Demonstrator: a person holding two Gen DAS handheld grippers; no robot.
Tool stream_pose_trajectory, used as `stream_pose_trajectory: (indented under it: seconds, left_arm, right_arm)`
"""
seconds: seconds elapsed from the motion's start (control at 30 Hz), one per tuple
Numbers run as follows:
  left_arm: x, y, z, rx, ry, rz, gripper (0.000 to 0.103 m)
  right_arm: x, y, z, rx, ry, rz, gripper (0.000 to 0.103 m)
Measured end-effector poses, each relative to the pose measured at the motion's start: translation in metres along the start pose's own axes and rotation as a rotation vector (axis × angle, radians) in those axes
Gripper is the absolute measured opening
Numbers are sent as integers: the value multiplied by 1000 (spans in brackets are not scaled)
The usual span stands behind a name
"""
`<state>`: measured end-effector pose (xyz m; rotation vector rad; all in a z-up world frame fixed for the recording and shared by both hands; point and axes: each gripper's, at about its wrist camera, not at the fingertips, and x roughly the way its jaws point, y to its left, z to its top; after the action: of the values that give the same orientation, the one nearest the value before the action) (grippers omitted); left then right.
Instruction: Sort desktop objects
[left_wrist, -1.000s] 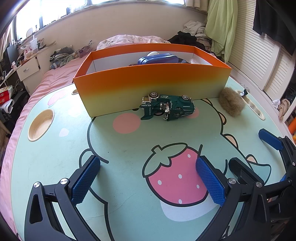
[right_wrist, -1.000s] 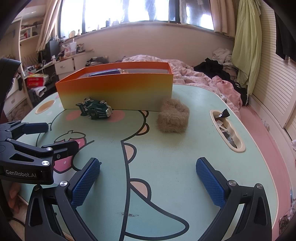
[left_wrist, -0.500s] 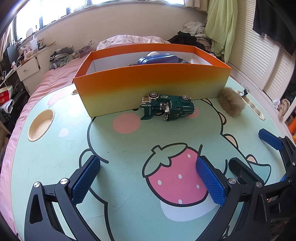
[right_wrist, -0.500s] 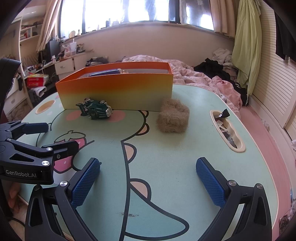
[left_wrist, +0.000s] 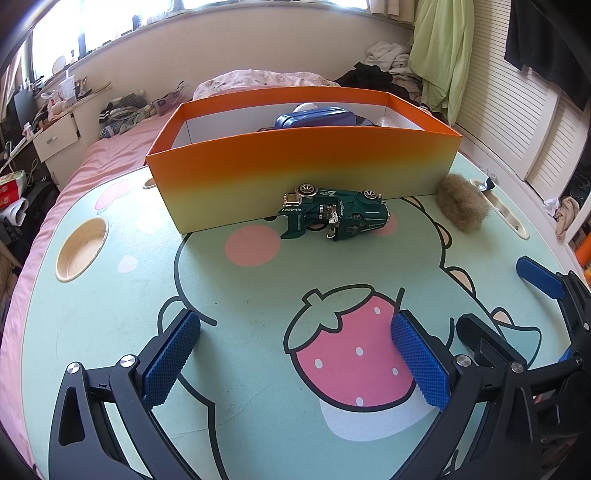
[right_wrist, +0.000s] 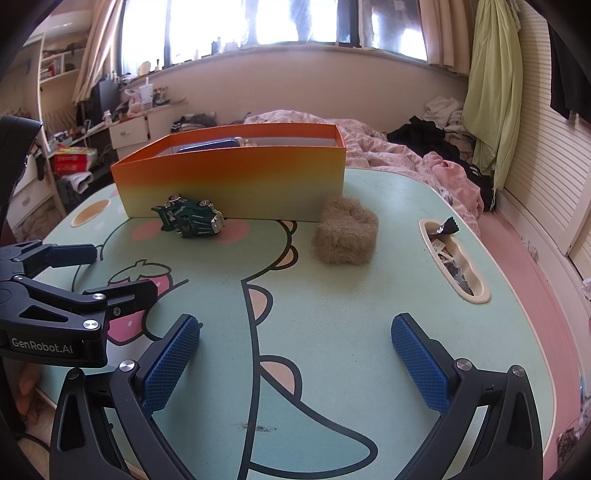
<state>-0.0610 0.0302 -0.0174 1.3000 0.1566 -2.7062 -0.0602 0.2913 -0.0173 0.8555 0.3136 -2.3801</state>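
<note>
Against the orange box at frame centre, a green toy car is lying on its side; a furry brown clump is sitting beside it. Both the left tool and right tool are hovering wide open over the tabletop.

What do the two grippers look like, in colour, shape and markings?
Both the left gripper and the right gripper have black angular frames with silver screws and two fingers with blue textured pads. White "GenRobot.AI" lettering marks the left gripper's side.
</note>
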Motion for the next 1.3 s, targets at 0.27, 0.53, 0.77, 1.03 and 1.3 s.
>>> stream_pose_trajectory:
  seconds: [0.27, 0.53, 0.77, 1.03, 1.3]
  left_arm:
    - [0, 0, 0, -1, -1, -3, 103]
    - [0, -3, 3, -2, -1, -6, 103]
    - [1, -3, 4, 0, 0, -9, 103]
    - [3, -7, 9, 6, 14, -23, 103]
    - [0, -28, 59, 13, -74, -19, 93]
  right_arm:
    - [-12, -7, 6, 17, -37, 129, 96]
    - [-6, -35, 63, 47, -13, 42, 69]
    - [36, -38, 93, 72, 149, 91, 55]
    - [35, -46, 76, 82, 135, 98, 30]
    - [-1, -59, 77, 129, 36, 116, 30]
